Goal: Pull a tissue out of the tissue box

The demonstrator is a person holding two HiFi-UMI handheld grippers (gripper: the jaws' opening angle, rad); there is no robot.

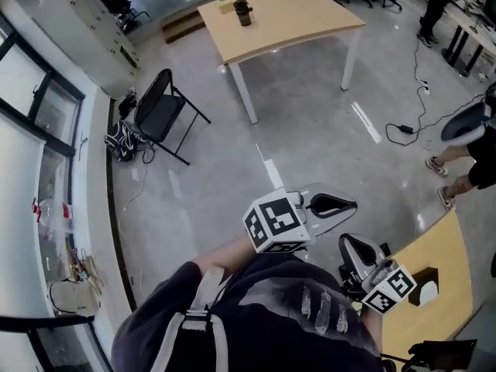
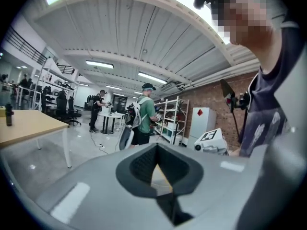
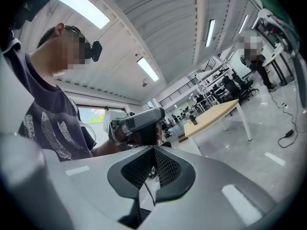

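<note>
Right now the person holds both grippers up close to the chest, not over any table. The left gripper (image 1: 333, 205) has its two jaws pressed together, and nothing is between them. The right gripper (image 1: 360, 253) is just beside it, lower down, and its jaws are together too, with nothing in them. In the right gripper view the left gripper shows straight ahead, so the two face each other.

A curved wooden table (image 1: 446, 266) is at the person's right side. On it sits a small dark box (image 1: 425, 279) with something white (image 1: 428, 291) at it. It may be the tissue box, but it is too small to tell for sure. Neither gripper touches it.

Far off across the gray floor (image 1: 310, 138) stands another table (image 1: 287, 18) with a dark cup (image 1: 243, 12) on it. A black folding chair (image 1: 159, 108) stands near the windows, with a bag (image 1: 122, 142) on the floor beside it.
</note>
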